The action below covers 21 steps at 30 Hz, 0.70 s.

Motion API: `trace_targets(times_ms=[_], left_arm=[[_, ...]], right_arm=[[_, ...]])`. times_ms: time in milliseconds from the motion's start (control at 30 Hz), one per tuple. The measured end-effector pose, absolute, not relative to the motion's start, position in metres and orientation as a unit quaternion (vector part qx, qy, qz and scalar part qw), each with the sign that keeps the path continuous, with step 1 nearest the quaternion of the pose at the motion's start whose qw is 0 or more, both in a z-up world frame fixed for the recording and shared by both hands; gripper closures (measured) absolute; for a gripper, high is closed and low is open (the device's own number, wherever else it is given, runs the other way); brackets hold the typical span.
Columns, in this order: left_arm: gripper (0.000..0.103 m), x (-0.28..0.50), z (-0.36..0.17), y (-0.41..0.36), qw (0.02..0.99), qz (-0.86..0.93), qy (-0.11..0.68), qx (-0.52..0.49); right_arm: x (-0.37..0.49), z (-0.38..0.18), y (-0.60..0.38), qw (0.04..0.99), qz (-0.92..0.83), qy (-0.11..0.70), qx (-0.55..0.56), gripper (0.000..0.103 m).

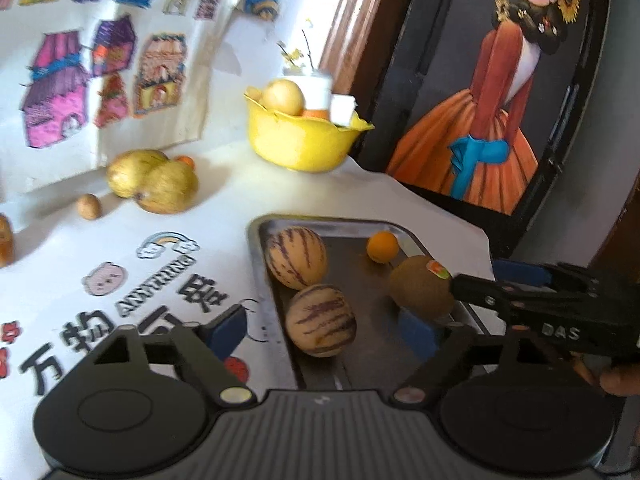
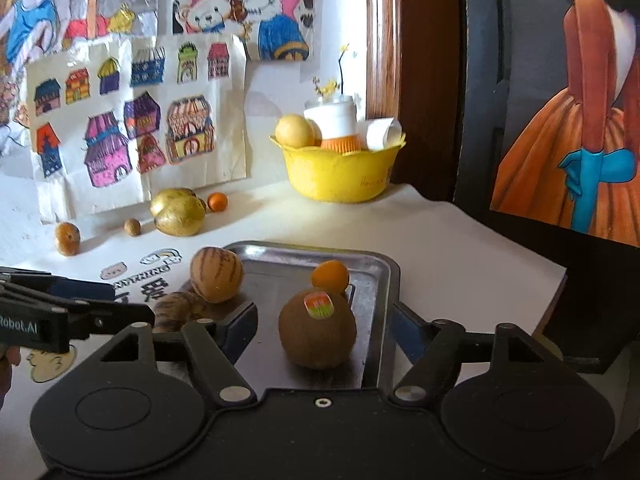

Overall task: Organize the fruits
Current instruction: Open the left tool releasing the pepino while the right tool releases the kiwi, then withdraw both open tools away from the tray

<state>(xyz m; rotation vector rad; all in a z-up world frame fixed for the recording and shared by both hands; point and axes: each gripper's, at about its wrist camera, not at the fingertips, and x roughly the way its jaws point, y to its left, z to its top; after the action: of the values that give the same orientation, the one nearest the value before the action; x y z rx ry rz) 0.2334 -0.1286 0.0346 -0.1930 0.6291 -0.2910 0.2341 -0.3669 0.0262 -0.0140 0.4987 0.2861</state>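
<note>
Right claw: stood wide open around the brown kiwi, one blue pad to each side with a gap on both, so it gripped nothing; seen from the left wrist view, this claw came in from the right edge with its tip against the kiwi.
Left claw: spread wide and holding nothing, low over the near end of the tray; in the right wrist view only its dark fingers showed, and its body was cut off at the left edge.
Metal tray: sat on the white desk; its near end was hidden behind both claw bodies.
Kiwi: rested on the tray floor, sticker uppermost.
Small orange: lay in the tray's far part; from the right wrist the kiwi covered its lower edge.
Far striped melon: lay along the tray's left side.
Near striped melon: sat just in front of it; from the right wrist it was half hidden behind a claw finger.
Two yellow pears: pressed together on the desk beyond the tray, near the drawings.
Loose small fruit: a tiny orange one beside the pears, a brown nut-like ball and an amber fruit farther left; their kinds were hard to make out.
Yellow bowl: stood at the desk's far corner with a pale round fruit, a white-capped orange item and folded paper in it; its lower contents were out of sight.
</note>
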Motion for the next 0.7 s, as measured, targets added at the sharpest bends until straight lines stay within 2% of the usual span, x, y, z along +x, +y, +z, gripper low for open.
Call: trace_targets(times_ms=[67,100,333,433,700], left_arm=[[0.002,0.226,0.039,-0.124,0.939,-0.133,0.303,-0.095],[0.000,0.222,0.041,-0.122,0.941,-0.125,0.299,-0.096],[0.000,0.192,0.049,-0.109,0.948,-0.099,0.289,-0.083],[0.000,0.177,0.048,-0.102,0.949,-0.092,0.291,-0.077],[0.000,0.144,0.041,-0.078,0.941,-0.067,0.321,-0.076]], right_arm=[[0.223,0.030,-0.368,0.960,0.142,0.241,0.000,0.023],[0.216,0.032,-0.368,0.961,0.141,0.239,0.006,0.020],[0.173,0.046,-0.366,0.962,0.148,0.225,0.033,0.004],[0.155,0.049,-0.362,0.962,0.152,0.223,0.035,0.001],[0.119,0.045,-0.346,0.952,0.169,0.252,0.042,0.001]])
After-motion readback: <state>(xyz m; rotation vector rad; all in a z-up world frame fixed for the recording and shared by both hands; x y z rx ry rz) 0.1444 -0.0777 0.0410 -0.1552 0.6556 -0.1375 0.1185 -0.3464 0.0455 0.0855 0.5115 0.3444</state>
